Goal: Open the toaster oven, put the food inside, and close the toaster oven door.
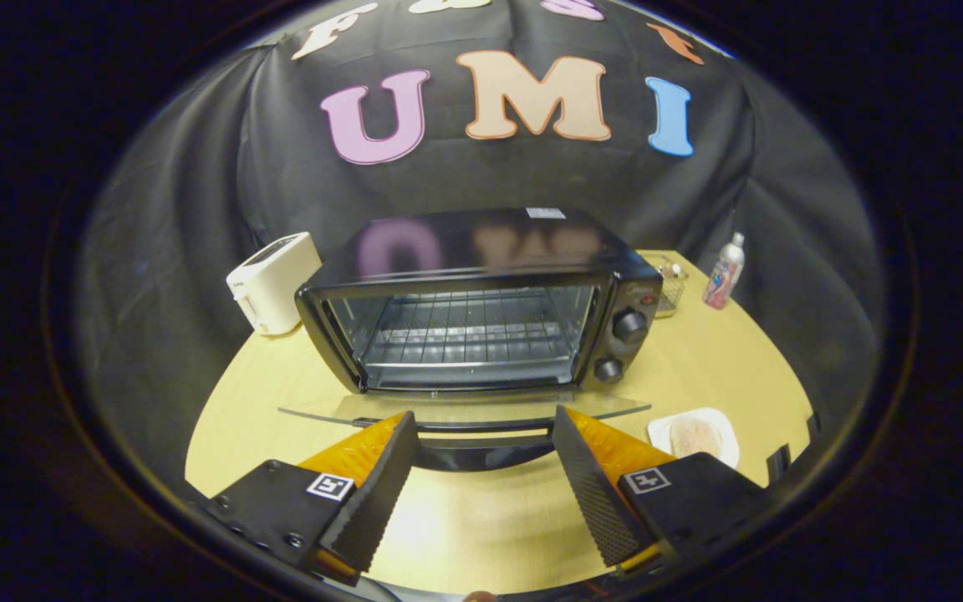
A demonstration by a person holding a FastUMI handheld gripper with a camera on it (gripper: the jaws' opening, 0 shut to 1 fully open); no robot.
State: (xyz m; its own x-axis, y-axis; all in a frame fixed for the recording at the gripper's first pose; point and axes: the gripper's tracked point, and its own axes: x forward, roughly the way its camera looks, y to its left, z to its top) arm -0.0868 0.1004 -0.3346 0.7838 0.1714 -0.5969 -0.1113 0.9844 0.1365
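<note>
A black toaster oven [481, 293] stands in the middle of the yellow table [724, 359]. Its glass door [465, 411] is folded down flat toward me, showing the wire rack [465, 330] inside. The door's dark handle [481, 451] lies between my fingertips. My gripper [481, 435] is open, its fingers [377, 493] spread on either side of the handle without pressing on it. A piece of toast on a white plate [693, 436] rests on the table just right of the right finger.
A white pop-up toaster [272, 283] stands left of the oven. Behind the oven's right side are a wire basket [670, 284] and a small bottle [724, 272]. Two knobs [628, 326] sit on the oven's right panel.
</note>
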